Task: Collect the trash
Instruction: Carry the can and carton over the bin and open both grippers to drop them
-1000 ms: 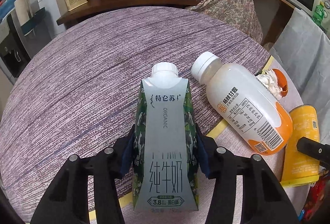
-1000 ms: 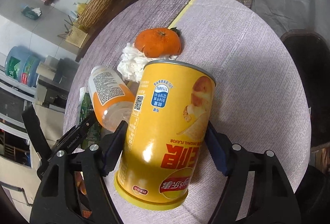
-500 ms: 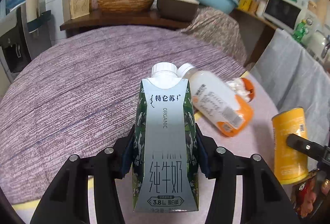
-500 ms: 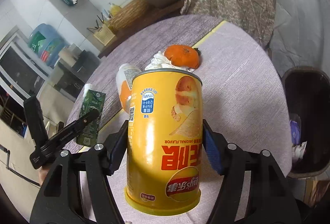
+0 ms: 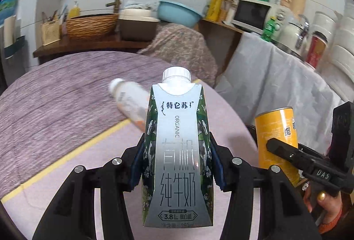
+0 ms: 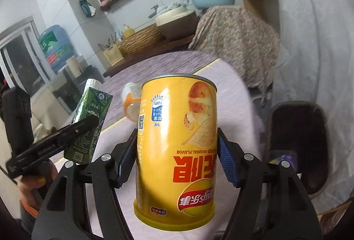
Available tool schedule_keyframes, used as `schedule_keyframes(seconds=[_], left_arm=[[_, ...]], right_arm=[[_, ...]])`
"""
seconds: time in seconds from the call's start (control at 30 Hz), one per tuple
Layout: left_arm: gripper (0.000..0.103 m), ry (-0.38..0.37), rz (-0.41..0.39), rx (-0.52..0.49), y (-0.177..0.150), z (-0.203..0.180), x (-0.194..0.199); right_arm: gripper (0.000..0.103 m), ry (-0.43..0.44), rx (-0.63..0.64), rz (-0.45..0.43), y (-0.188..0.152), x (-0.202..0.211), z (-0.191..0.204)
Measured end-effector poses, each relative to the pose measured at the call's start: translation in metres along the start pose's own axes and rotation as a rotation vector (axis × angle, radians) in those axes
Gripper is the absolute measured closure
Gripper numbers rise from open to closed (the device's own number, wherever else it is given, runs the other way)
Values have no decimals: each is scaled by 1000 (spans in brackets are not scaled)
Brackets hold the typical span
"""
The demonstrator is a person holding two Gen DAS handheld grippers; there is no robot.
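left wrist view: milk carton [image 5: 177, 151] is pinched mid-body by the left tool [image 5: 177, 164], lifted above the table [image 5: 55, 111]. likely light, crushable card. right wrist view: chip can [image 6: 177, 151] is clamped at its stiff, slick wall by the right tool [image 6: 177, 160], near the bin [image 6: 298, 147].

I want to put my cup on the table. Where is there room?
The dark purple cloth left of the yellow stripe is bare. The pale cloth toward the bin looks bare too. It is crowded beside the lying bottle and where the grippers carry things.
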State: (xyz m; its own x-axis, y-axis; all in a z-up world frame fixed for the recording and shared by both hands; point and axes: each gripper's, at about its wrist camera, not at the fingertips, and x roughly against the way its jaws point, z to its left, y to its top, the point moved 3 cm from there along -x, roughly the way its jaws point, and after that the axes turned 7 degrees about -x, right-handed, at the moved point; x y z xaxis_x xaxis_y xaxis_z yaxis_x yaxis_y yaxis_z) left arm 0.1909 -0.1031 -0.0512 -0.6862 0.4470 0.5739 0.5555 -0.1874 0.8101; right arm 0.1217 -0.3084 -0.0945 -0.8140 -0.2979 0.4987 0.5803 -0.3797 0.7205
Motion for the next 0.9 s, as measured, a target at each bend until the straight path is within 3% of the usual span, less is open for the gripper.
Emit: schedule_keyframes(seconds=[0.13, 0.43, 0.67, 0.9], left_arm=[[52, -76, 18, -52, 1, -42, -19], [52, -210, 72, -130, 14, -121, -65], [52, -259, 119, -185, 23, -184, -107], [52, -262, 178, -194, 15, -220, -147]], right_arm=[[36, -48, -44, -48, -1, 22, -35], [36, -260, -151, -122, 15, 51, -148], [36, -349, -222, -48, 7, 16, -222], [36, -385, -280, 122, -19, -47, -273]])
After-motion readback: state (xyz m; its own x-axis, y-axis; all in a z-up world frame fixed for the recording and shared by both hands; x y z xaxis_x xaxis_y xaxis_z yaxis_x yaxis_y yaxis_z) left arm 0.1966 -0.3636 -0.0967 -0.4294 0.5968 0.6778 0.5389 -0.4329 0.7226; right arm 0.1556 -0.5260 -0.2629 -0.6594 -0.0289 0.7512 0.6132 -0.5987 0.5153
